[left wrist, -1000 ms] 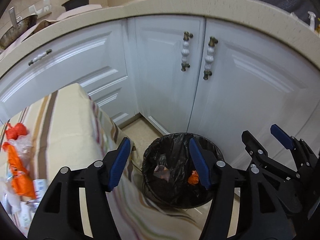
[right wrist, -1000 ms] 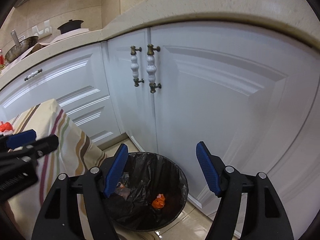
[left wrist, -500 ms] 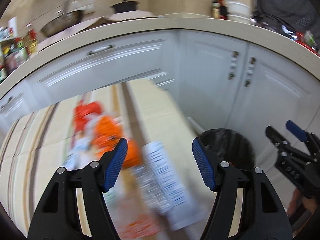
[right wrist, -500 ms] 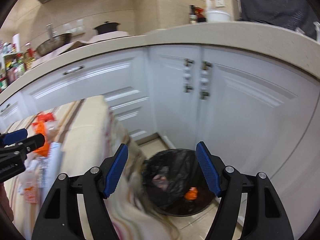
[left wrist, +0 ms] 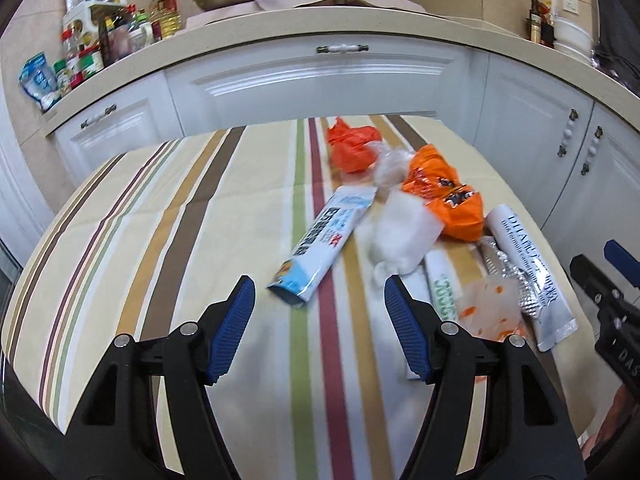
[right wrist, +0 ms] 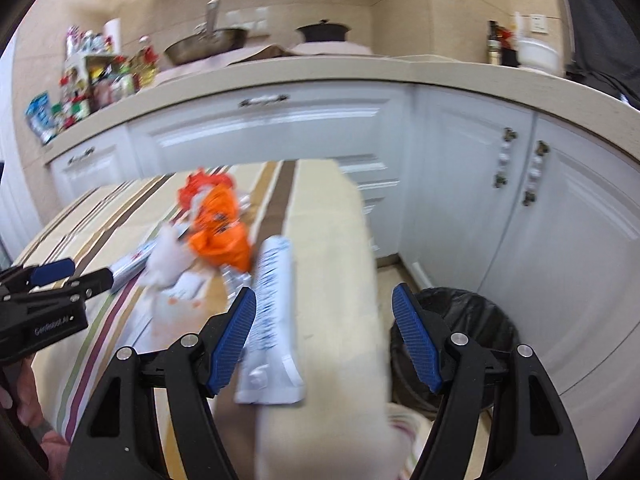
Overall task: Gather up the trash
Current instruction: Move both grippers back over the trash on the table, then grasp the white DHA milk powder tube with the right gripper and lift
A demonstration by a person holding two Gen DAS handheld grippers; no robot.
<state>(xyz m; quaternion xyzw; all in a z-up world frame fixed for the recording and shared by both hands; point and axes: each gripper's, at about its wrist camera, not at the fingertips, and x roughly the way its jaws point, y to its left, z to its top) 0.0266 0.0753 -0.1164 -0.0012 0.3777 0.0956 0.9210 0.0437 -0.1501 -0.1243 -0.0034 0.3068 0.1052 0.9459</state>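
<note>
Striped surface point(left wrist: 224, 216) strewn with trash. Blue pouch point(left wrist: 324, 250) near the middle, lying slantwise; right of the pouch, white wad point(left wrist: 400, 236), orange bag point(left wrist: 448, 196), white tube point(left wrist: 528, 272), foil scrap point(left wrist: 504, 272); beyond the pouch, red-orange crumple point(left wrist: 352, 148). Left hand-held gripper point(left wrist: 318, 328) spread, nothing between its jaws, hovering just short of the pouch. Right hand-held gripper point(right wrist: 324, 338) likewise spread and empty, above the surface's right edge beside the tube point(right wrist: 272, 320). Lined bin point(right wrist: 472, 320) on the floor, right of the surface.
</note>
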